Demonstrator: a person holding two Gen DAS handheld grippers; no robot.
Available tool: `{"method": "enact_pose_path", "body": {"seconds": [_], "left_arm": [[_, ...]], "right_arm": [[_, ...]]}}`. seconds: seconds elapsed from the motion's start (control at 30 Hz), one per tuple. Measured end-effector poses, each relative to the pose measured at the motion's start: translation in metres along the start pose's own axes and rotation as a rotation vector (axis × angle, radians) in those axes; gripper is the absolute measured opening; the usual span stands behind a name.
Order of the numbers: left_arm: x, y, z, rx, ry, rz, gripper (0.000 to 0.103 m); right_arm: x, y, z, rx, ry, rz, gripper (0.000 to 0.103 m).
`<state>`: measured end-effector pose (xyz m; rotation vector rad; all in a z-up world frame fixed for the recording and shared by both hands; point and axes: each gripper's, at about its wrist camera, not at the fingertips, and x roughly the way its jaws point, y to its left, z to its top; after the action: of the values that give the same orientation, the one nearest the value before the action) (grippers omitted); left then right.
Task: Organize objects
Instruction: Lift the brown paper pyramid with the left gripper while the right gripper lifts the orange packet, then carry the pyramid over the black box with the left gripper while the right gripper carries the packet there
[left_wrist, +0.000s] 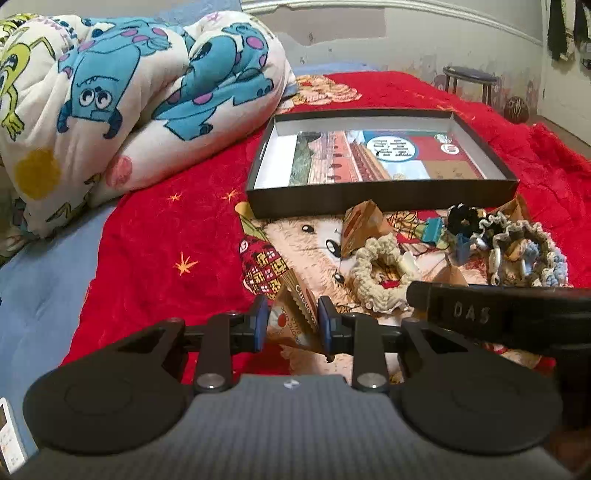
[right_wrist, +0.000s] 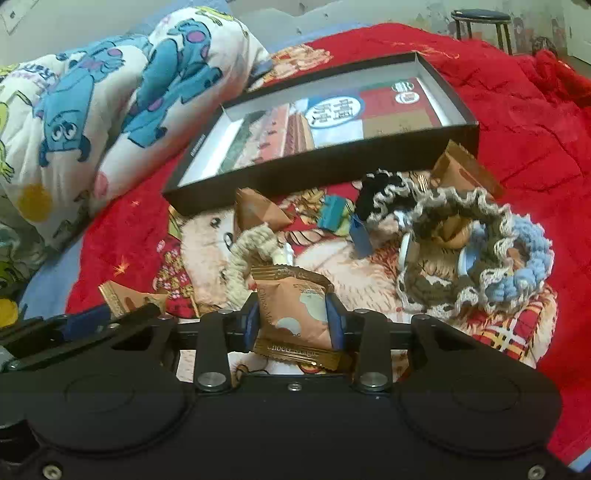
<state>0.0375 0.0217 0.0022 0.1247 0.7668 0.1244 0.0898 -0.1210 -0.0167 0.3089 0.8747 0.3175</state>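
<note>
On a red blanket (left_wrist: 155, 236), each gripper, left (left_wrist: 291, 321) and right (right_wrist: 293, 317), clamps a brown snack packet (left_wrist: 295, 317) (right_wrist: 295, 314), seemingly bound for the open black box (left_wrist: 380, 195).

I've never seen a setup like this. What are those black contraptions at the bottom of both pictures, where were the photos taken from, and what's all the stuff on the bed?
There is no robot here. A person holds a two-finger gripping tool in each hand, and each tool carries a wide-angle camera looking forward along its fingers. One picture comes from the left tool, the other from the right.

The left gripper is shut on a brown snack packet. The right gripper has a similar chocolate packet between its blue pads and looks closed on it.

Everything lies on a red blanket. Ahead sits an open black box with a printed sheet inside. In front of it is a pile: more packets, crocheted hair scrunchies, small clips. A cartoon-printed quilt is bunched at the left.
</note>
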Motion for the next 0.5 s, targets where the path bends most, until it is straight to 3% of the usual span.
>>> {"method": "enact_pose_path", "body": {"seconds": [0.3, 0.5], "left_arm": [[-0.007, 0.01, 0.012, -0.06, -0.067, -0.029, 0.033], [-0.019, 0.018, 0.025, -0.074, -0.125, -0.052, 0.033]], "right_arm": [[-0.024, 0.005, 0.02, -0.007, -0.094, 0.125, 0.035], [-0.037, 0.006, 0.033, 0.007, -0.139, 0.157, 0.035]]}}
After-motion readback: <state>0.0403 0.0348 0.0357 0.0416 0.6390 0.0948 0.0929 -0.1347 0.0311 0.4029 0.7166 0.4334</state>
